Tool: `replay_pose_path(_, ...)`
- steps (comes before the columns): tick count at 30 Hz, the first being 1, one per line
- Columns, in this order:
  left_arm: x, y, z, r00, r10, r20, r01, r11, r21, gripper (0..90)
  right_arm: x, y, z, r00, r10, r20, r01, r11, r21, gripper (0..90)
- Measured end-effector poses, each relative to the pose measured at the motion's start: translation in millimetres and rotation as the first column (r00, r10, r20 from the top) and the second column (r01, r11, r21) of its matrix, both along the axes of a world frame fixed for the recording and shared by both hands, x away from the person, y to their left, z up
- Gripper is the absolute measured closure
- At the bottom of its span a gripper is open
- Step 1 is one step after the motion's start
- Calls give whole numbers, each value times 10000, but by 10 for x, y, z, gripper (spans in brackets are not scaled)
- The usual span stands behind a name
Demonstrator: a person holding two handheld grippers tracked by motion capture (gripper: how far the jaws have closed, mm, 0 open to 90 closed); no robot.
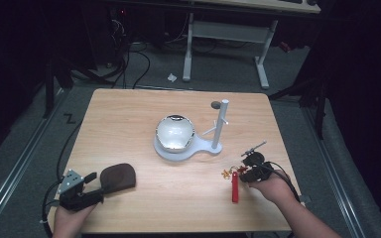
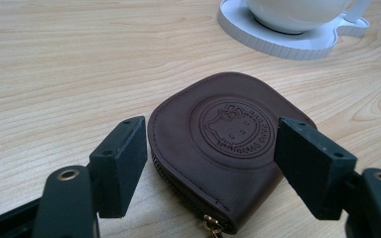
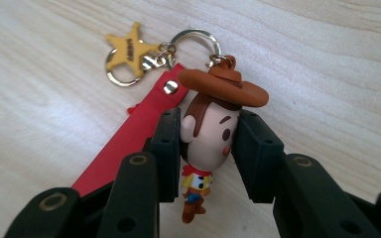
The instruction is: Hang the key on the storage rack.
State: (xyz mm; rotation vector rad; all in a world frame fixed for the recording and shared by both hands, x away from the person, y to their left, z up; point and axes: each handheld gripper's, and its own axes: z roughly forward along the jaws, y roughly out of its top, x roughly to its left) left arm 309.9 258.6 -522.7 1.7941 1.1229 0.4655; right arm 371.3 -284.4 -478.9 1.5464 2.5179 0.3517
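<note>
A brown leather coin pouch (image 1: 119, 176) with a stamped round emblem lies flat near the table's front left. My left gripper (image 1: 95, 186) stands open, its jaws on either side of the pouch's (image 2: 188, 114) near, zipped edge, with the left pad just clear of the leather. At the front right lies a keychain: a cowboy figure (image 3: 223, 84), a red strap (image 3: 129, 144), a yellow star charm (image 3: 129, 49) and a metal ring (image 3: 194, 37). My right gripper (image 3: 209, 144) is shut on the figure's head. From above, the right gripper (image 1: 240, 171) sits over the strap's (image 1: 235, 188) far end.
A white stand (image 1: 188, 151) sits mid-table, carrying a shiny bowl (image 1: 175, 131) and an upright post (image 1: 222, 124) with a side peg. A small dark disc (image 1: 215, 104) lies behind the post. The stand's base (image 2: 278, 42) is just beyond the pouch.
</note>
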Motion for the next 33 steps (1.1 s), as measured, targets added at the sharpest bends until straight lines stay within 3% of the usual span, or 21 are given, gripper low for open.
replay_pose_path(6, -10, -17, 0, 10000, -29, -3, 29, 10000, -11, 295, -62, -46, 201, 9996, 293, -61, -292, 9993, 225, 650)
replay_pose_path(14, -10, -23, -9, 10000, -44, -44, 44, 10000, -14, 296, -162, -15, 473, 9970, 761, 110, -762, 9971, 76, 651)
replay_pose_path(24, -4, 1, -9, 10000, -24, -42, 23, 10000, -37, 296, -230, 80, 684, 9885, 1336, -703, -1350, 9907, -148, 652)
replay_pose_path(33, -4, -5, -36, 9999, 16, -139, -19, 9997, -226, 299, -243, 70, 920, 9879, 1395, -679, -1400, 9901, -24, 653)
